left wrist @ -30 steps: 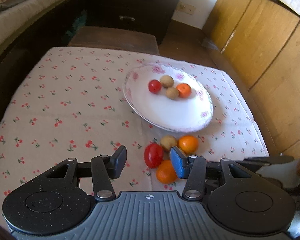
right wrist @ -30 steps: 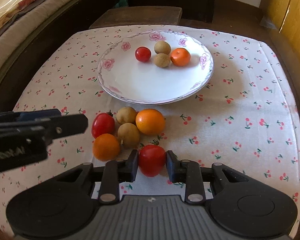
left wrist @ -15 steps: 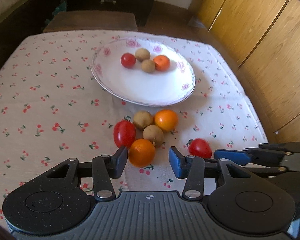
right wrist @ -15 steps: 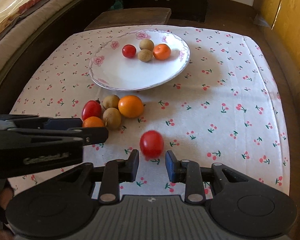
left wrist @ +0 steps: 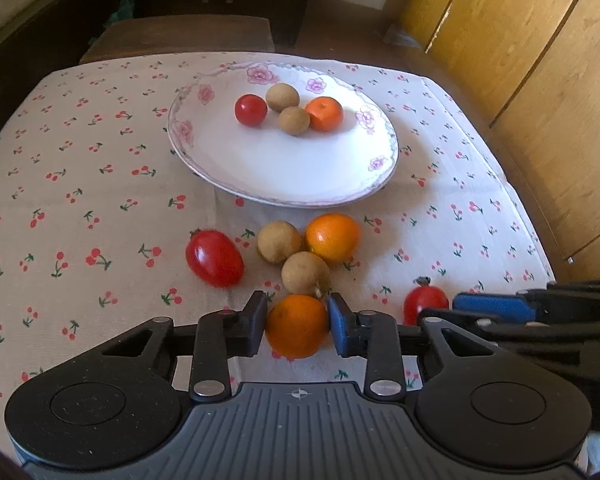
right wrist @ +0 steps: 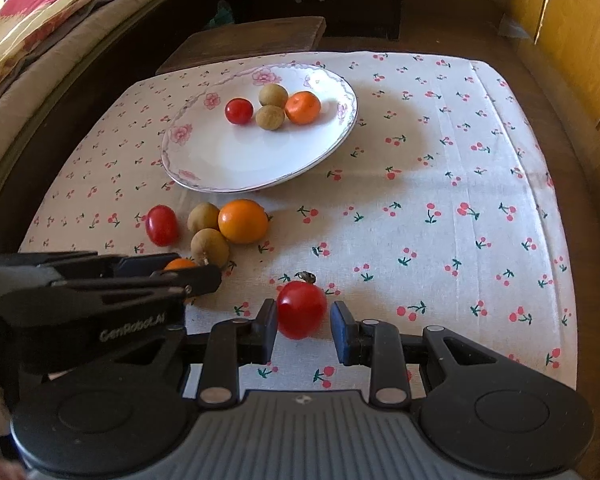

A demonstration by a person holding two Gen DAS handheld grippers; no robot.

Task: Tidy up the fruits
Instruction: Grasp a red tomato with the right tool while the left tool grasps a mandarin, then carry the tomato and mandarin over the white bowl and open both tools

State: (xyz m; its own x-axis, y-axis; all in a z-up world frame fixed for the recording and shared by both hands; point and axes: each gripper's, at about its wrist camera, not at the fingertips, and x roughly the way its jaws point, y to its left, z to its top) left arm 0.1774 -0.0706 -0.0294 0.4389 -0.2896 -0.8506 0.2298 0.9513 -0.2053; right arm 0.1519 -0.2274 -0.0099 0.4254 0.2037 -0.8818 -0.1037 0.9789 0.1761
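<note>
1. Plate (left wrist: 188, 152) on desk (left wrist: 80, 160): holds four fruits, one tomato, two brown fruits and one orange; this part looks done.
2. Loose on the desk just before the plate: long tomato (left wrist: 214, 258), two brown fruits (left wrist: 279, 246), big orange (left wrist: 332, 238).
3. Left hand-held gripper (left wrist: 298, 324): jaws have just been closing and now clasp the near orange (left wrist: 296, 334), low at the desk.
4. Right hand-held gripper (right wrist: 304, 324): jaws narrow, round tomato (right wrist: 301, 310) between them with a gap on one side, apparently unclamped.
5. Left to do, by this reading: six fruits.
</note>
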